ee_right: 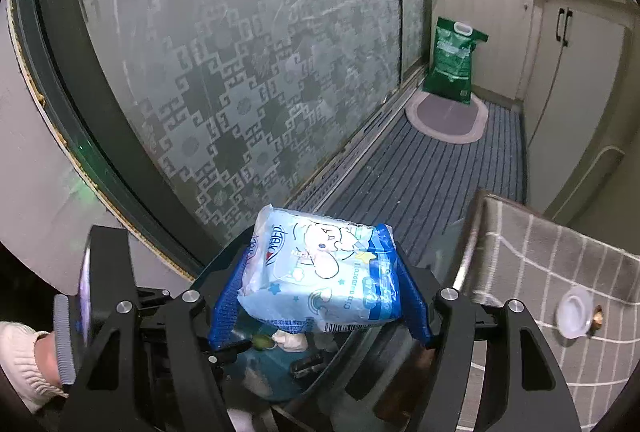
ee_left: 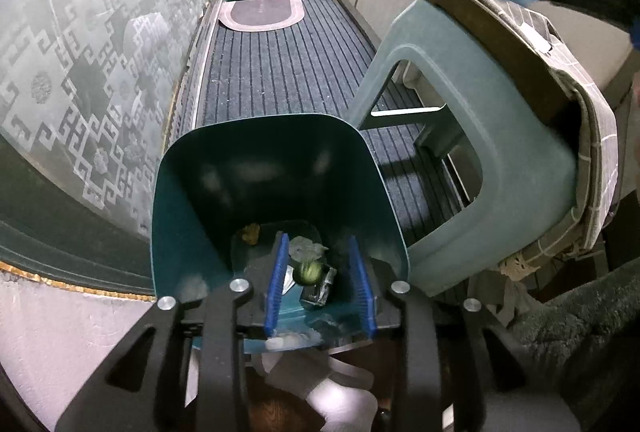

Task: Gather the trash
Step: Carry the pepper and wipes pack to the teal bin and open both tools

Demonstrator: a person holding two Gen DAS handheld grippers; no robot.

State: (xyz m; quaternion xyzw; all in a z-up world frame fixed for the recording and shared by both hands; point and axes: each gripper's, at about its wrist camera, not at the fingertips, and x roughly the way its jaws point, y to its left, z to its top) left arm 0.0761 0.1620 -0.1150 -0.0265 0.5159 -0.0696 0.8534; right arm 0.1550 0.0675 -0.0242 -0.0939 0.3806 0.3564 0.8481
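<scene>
Trash already lies at the bottom of the teal bin [ee_left: 280, 200]: a green round piece [ee_left: 307, 271], crumpled clear plastic [ee_left: 306, 249], a yellowish scrap [ee_left: 250, 233] and a dark wrapper [ee_left: 320, 292]. The left tongs [ee_left: 320, 288] hang over the bin's mouth, pointing steeply down into it, their blue pads [ee_left: 277, 284] apart with nothing pressed between them. The right tongs [ee_right: 320, 284] are clamped on a light blue tissue pack [ee_right: 320, 272] printed with a cartoon figure, one blue pad [ee_right: 226, 302] against each end; the pack sits above the bin, whose contents show just below it. The bin stands on the floor beside a pale plastic stool [ee_left: 432, 104], near the edge of a striped mat [ee_left: 288, 64]. A frosted patterned glass door [ee_right: 240, 72] runs along one side of the mat, and a green sack [ee_right: 454, 62] stands at the mat's far end by an oval rug [ee_right: 446, 120]. A grey checked cloth [ee_right: 552, 272] covers the surface at the right, with a small clear lid [ee_right: 575, 316] on it.
</scene>
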